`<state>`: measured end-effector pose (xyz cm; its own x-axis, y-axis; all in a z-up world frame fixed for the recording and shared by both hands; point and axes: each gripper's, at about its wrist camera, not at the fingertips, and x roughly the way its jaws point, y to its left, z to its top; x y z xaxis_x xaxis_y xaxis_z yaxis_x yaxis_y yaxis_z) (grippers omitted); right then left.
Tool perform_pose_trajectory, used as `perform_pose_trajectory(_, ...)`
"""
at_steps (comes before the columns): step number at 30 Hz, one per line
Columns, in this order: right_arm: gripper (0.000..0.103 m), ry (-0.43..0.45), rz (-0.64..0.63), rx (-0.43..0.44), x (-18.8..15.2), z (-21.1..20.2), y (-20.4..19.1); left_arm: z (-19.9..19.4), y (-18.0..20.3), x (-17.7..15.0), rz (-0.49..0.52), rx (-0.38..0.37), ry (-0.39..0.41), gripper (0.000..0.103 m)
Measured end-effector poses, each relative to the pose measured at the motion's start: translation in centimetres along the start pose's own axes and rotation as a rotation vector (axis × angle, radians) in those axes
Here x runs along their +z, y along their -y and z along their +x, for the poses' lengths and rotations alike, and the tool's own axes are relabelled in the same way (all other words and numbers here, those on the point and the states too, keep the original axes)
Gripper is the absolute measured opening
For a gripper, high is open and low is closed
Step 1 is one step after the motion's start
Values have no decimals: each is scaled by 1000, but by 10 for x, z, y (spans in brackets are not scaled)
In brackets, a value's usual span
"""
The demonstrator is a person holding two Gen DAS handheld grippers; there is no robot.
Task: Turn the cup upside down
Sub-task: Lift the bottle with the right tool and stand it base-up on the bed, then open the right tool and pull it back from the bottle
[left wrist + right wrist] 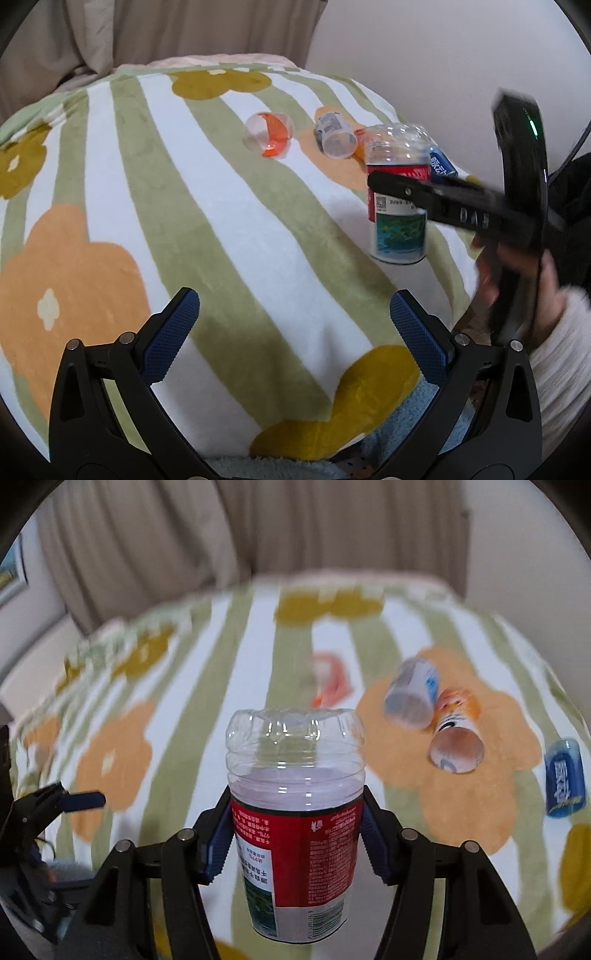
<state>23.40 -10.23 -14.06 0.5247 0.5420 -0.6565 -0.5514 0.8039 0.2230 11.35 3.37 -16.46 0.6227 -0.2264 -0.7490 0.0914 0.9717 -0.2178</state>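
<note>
Between right gripper (295, 845) pads, inverted cup (295, 812) clamped.

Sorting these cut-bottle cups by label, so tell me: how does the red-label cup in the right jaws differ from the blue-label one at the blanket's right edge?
The red-label cup stands bottom-up, its text inverted; the blue-label cup lies on its side. The right gripper clamps the red-label cup, while the blue-label cup lies free on the blanket. The red-label cup shows a clear ribbed base; the blue-label cup shows mostly label. Both are printed plastic.
</note>
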Motion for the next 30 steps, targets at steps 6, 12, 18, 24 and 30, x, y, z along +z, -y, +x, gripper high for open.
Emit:
perform_pose_trajectory(6, 58, 230, 26, -47, -36, -5, -3, -6, -2, 0, -7, 23, 27, 102)
perform_pose_trajectory(12, 58, 227, -27, -55, -60, -13, 6, -6, -5, 1, -25, 40, 31, 102)
perform_pose_trajectory(18, 58, 208, -60, -62, -76, -30, 2, -1, 4, 1, 21, 48, 15, 102)
perform_pose_trajectory(24, 58, 205, -99, -91, -81, -31, -7, 0, 5, 0, 34, 49, 10, 102)
perform_pose_trajectory(30, 63, 196, -90, -107, -80, -30, -6, 0, 4, 0, 32, 47, 8, 102)
